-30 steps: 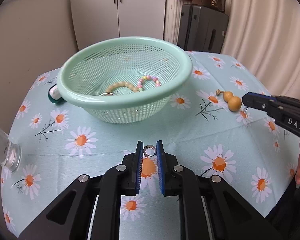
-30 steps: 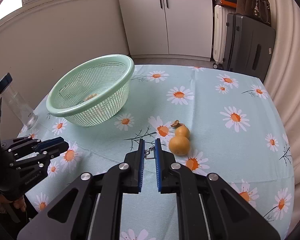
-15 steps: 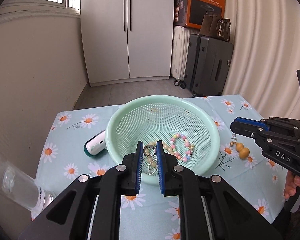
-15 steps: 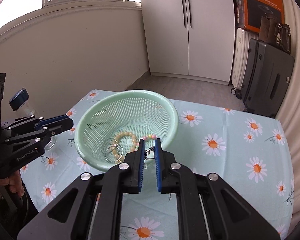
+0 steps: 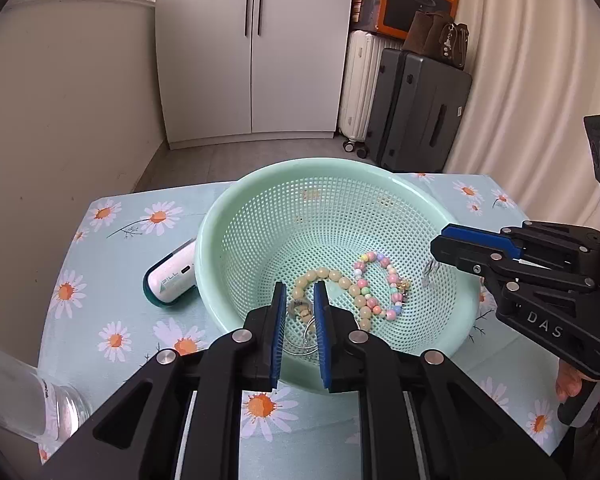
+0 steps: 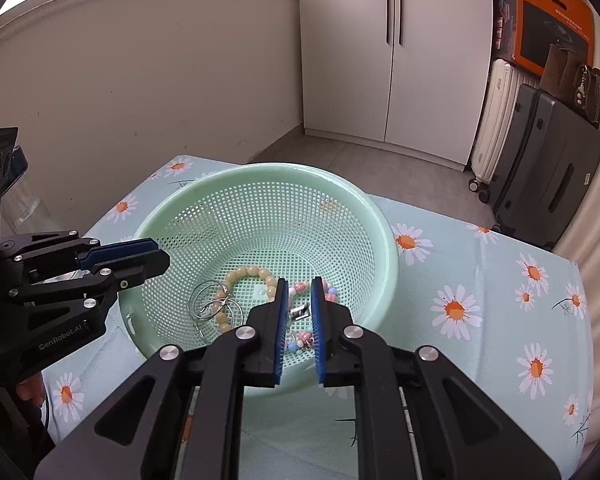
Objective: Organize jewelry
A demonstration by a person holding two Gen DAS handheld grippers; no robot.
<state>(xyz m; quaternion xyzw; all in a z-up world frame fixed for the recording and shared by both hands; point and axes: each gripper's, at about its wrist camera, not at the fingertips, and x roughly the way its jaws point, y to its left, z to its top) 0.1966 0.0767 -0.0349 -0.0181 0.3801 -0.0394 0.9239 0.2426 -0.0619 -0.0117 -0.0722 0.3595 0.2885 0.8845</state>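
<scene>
Both grippers [image 5: 300, 304] [image 6: 299, 300] now over basket [image 5: 260, 200]

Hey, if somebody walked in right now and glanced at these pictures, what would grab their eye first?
Most likely the mint-green basket in the middle of the daisy tablecloth, with a cream bead bracelet, a pastel bead bracelet and silver hoops lying in it. Next, the two black grippers over it: the left gripper with a small ring between its jaws, and the right gripper, whose jaws have just been opening, with a small metal piece between them.
</scene>
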